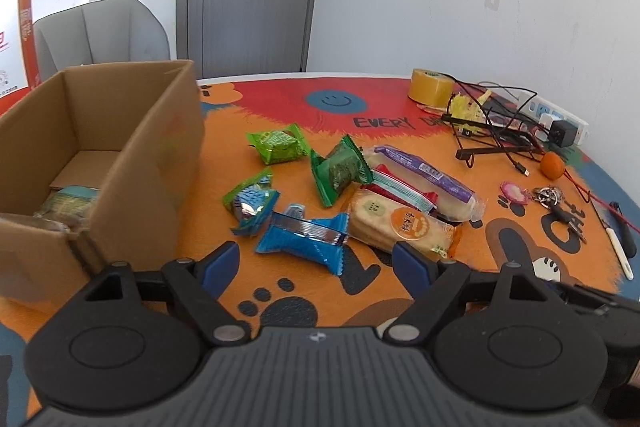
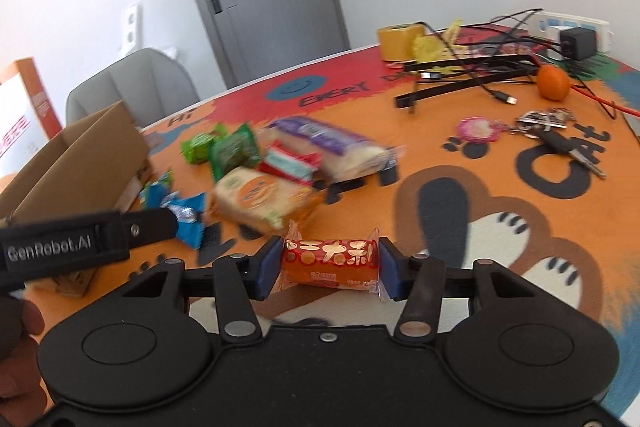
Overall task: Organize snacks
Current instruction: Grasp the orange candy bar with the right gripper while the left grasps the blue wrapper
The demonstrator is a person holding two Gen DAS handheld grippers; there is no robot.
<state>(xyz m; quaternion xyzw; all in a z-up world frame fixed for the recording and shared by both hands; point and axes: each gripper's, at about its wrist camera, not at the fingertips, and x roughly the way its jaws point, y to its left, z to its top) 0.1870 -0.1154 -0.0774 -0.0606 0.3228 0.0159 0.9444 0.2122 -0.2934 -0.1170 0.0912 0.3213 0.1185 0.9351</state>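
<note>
Near worktop [image 1: 500, 163] left edge: cardboard box [image 1: 120, 147] | mid-worktop: snack packets [image 1: 404, 223] | left hand-held gripper [image 1: 316, 261]: released, empty | right hand-held gripper [image 2: 329, 263]: grasping red-orange snack [image 2: 330, 261].

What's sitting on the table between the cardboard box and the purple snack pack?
In the left wrist view, green and blue snack packets lie scattered between the cardboard box and the purple snack pack.
</note>
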